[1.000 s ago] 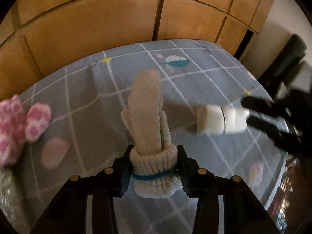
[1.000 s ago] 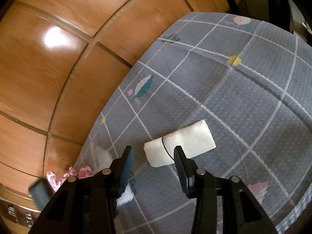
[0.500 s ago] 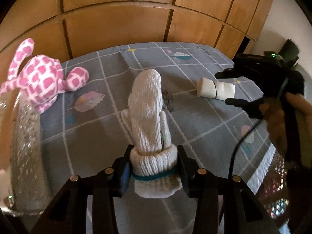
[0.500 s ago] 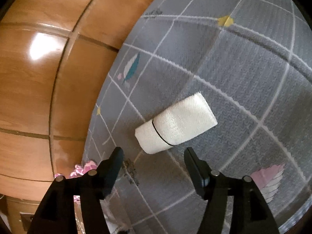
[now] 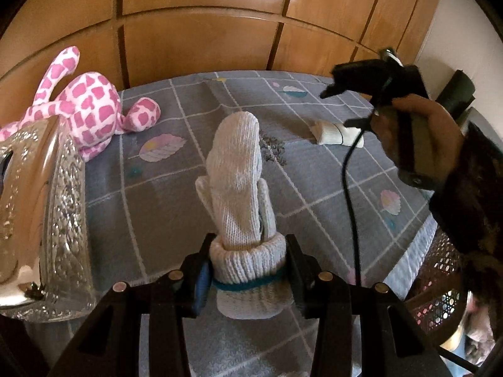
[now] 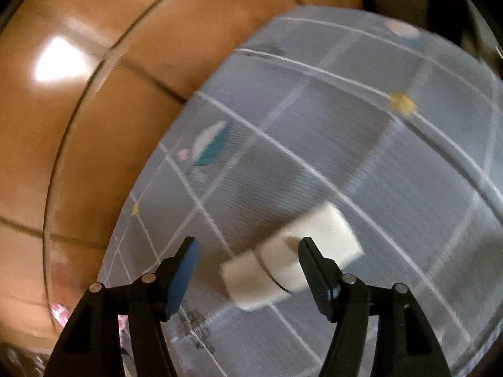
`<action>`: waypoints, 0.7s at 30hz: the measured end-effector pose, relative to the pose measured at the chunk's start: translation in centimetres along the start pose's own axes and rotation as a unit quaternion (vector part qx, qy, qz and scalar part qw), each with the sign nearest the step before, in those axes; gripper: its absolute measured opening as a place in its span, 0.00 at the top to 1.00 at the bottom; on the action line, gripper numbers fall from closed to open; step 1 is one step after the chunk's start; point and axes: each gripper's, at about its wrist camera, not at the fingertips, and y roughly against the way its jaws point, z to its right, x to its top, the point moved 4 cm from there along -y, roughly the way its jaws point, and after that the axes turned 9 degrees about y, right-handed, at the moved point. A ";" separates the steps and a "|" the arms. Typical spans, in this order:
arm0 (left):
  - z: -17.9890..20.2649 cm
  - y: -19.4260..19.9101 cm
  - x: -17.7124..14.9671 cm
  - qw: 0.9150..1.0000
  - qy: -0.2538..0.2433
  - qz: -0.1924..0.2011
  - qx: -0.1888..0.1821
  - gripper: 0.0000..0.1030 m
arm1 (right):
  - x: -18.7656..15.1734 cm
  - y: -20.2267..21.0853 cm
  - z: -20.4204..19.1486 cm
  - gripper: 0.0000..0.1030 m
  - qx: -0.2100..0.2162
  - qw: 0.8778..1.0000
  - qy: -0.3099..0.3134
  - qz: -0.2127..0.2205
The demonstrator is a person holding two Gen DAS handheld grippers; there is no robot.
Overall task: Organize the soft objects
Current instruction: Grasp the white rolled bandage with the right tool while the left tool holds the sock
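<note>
My left gripper (image 5: 248, 267) is shut on the cuff of a cream knitted mitten (image 5: 235, 176) with a blue band, held above the grey checked bedspread (image 5: 163, 194). A rolled white cloth (image 5: 336, 133) with a black band lies on the bedspread at the right. My right gripper (image 6: 248, 251) is open and hovers over that roll (image 6: 292, 254), which lies towards its right finger. In the left wrist view the right gripper (image 5: 352, 94) shows, held in a hand. A pink and white plush toy (image 5: 91, 110) lies at the far left.
A clear patterned glass container (image 5: 53, 220) stands at the left edge, next to the plush toy. Wooden wardrobe panels (image 5: 220, 40) run behind the bed. The bed's edge drops off at the right, with a perforated dark object (image 5: 440, 282) below.
My left gripper drew back and up with the mitten, bringing the plush toy and glass container into view. My right gripper opened wider and moved back towards the roll.
</note>
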 end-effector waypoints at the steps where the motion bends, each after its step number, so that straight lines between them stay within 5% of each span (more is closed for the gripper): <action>1: -0.1 0.0 -0.1 1.000 0.003 -0.001 -0.001 0.59 | 0.2 -0.4 -0.6 0.34 -0.010 1.000 0.021 0.000; 5: -0.6 0.2 -0.2 1.000 0.011 0.000 -0.007 0.59 | -0.1 -1.2 -1.6 0.34 -0.081 0.995 0.045 -0.022; 11: -1.3 0.2 0.0 1.000 0.016 0.007 -0.015 0.59 | -1.7 2.7 -0.7 0.34 -0.019 1.000 -0.008 0.005; 21: -1.6 1.0 -0.4 0.999 0.020 0.015 -0.022 0.59 | -3.1 0.1 2.1 0.34 -0.040 0.993 -0.105 -0.027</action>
